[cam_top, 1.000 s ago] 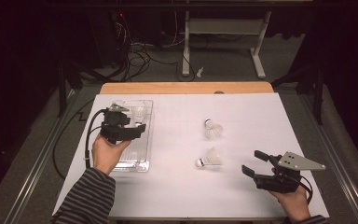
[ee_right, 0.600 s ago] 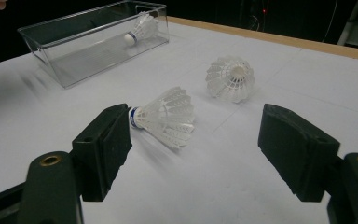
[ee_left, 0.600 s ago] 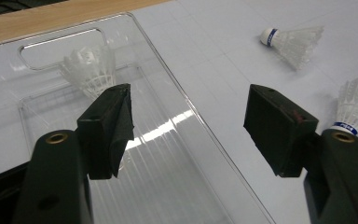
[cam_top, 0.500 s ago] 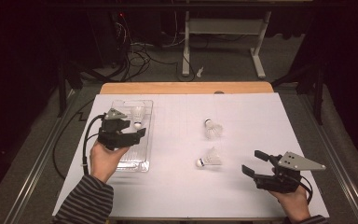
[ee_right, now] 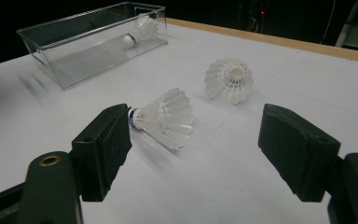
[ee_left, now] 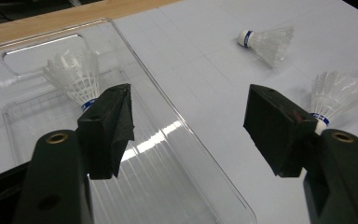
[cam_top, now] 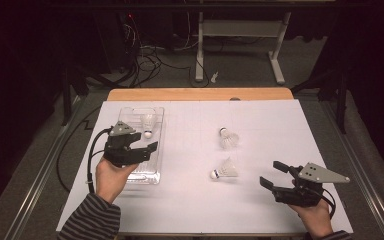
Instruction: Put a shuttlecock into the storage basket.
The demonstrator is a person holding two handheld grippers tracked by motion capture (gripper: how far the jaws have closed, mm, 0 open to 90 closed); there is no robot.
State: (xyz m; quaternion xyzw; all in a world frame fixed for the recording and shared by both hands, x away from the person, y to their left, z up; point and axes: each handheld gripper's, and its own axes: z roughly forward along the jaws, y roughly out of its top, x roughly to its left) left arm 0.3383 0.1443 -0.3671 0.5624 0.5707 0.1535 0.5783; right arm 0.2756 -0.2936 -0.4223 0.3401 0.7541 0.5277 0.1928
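**Approach geometry: near shuttlecock ahead of the right gripper**

1. Left gripper (cam_top: 147, 150): I hold it over the near half of the clear tray (cam_top: 130, 176). Its jaws stand wide apart and nothing is between them. One shuttlecock (cam_top: 149, 124) already lies inside the tray, ahead of this gripper at the far end, cork toward me. In the left gripper view that shuttlecock (ee_left: 74, 79) sits just beyond the left jaw, and the two loose ones lie off past the right jaw, outside the tray wall.

2. Near shuttlecock (cam_top: 225, 170): it lies on its side on the white table (cam_top: 260, 125), between the two grippers, well apart from the tray. Its long axis runs roughly left to right, cork toward the tray, skirt toward my right hand.

3. Far shuttlecock (cam_top: 228, 138): beyond the near one, cork pointing away from me.

4. Right gripper (cam_top: 272, 174): jaws fully spread, empty. I judge this the nearer gripper to the near shuttlecock. In the right gripper view the shuttlecock (ee_right: 163, 116) lies ahead and left of centre, cork just beside the left jaw, axis across the jaw gap.

5. Judgement: closing on it calls for a forward advance with a slight leftward shift, jaws brought astride the skirt or the cork.
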